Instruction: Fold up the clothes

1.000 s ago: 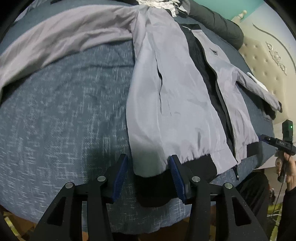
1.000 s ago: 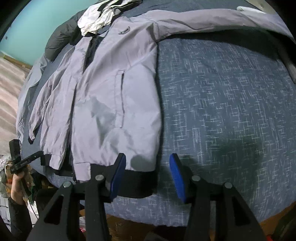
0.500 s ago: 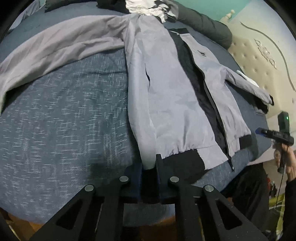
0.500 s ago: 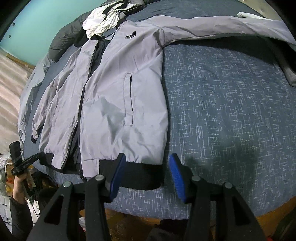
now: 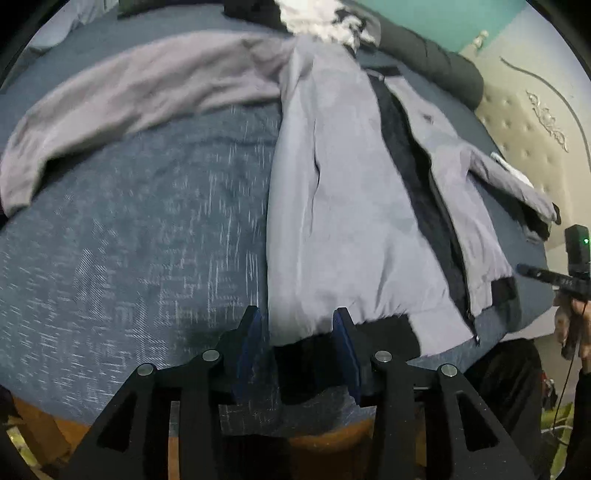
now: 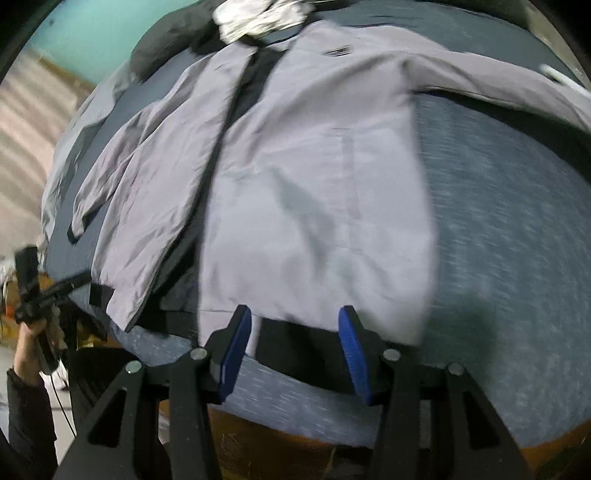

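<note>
A grey jacket (image 5: 351, 221) with a black hem band and black lining lies spread open on a blue bed cover (image 5: 129, 258), sleeves out to both sides. My left gripper (image 5: 299, 332) is open, its blue pads either side of the hem's left corner. The same jacket fills the right wrist view (image 6: 314, 203). My right gripper (image 6: 293, 328) is open, its pads astride the black hem band (image 6: 295, 339) of the right front panel. Both grippers are at the bed's near edge.
A dark puffy garment (image 5: 436, 62) and a white crumpled item (image 5: 317, 22) lie beyond the collar. A cream padded headboard (image 5: 528, 140) stands at the right. The other hand-held gripper shows at the edge of each view (image 5: 572, 266) (image 6: 33, 295).
My left gripper was shut on the hem corner half a second ago and has opened again. My right gripper stayed open and shifted left along the hem, over the band.
</note>
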The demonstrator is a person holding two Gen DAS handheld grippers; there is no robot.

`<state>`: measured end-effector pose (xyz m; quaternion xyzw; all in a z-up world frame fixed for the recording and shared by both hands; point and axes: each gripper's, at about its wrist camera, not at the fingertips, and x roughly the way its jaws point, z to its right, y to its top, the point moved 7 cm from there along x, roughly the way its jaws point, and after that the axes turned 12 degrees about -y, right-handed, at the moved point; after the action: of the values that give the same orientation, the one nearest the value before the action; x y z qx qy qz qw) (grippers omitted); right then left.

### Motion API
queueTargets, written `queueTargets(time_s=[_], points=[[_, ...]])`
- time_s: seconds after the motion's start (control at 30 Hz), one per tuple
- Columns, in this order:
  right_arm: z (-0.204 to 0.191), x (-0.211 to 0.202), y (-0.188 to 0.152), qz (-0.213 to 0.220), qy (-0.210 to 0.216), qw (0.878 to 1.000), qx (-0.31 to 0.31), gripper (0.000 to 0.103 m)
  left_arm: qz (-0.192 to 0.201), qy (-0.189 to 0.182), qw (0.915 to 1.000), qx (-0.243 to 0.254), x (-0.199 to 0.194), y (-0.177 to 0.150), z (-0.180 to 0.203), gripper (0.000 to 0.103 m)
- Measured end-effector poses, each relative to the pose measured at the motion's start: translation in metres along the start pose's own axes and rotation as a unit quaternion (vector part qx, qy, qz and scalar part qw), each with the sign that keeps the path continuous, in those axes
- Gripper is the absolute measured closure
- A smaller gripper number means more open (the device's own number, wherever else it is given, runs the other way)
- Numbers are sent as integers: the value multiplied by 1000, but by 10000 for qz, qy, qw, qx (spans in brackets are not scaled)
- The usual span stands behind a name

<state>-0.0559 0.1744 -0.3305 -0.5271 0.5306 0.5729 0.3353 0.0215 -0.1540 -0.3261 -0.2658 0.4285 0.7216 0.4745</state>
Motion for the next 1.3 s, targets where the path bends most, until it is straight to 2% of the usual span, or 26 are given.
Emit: queueTargets(time_s=[0.13,0.3,0.47,0.53,0.57,0.63,0.7,0.83,0.93,1.07,1.13,1.2,1.27,1.3], points=[[-43,22,5,-111,62,9992,-386,53,95,-30,9996,251,-15,-1,18,59],[-78,43,8,-271,12,9980,-568,53,173,-101,9991,370,-26,-2,26,59],[-94,67,3,-417,-307,9959,-747,54,212,-144,9990,366,-26,-2,28,59],[-95,74,1,-400,-495,9945,-832,64,202,-145,9990,361,-28,-1,27,59],[-95,76,1,-373,-550,9941,-853,66,200,-145,9990,361,-28,-1,27,59],[-94,77,1,-321,-541,9945,-837,83,203,-146,9991,355,-29,-3,27,59],[-91,73,1,-263,-561,9950,-779,89,220,-151,9990,346,-31,-3,26,59],[-93,52,2,-154,-104,9979,-624,93,240,-160,9990,349,-34,-3,24,59],[-105,42,1,-156,134,9979,-618,93,224,-164,9991,312,-33,-2,23,59],[-125,47,7,-238,554,9977,-317,93,196,-247,9989,345,-30,-1,32,58],[-133,57,13,-340,529,9977,-246,92,174,-282,9986,404,-30,-1,40,58],[-138,66,14,-429,549,9974,-178,86,191,-322,9983,442,-32,0,47,58],[-140,57,19,-262,695,9972,-131,80,198,-385,9979,477,-34,0,54,58],[-137,45,22,-112,769,9969,-152,66,177,-420,9977,496,-33,0,57,57]])
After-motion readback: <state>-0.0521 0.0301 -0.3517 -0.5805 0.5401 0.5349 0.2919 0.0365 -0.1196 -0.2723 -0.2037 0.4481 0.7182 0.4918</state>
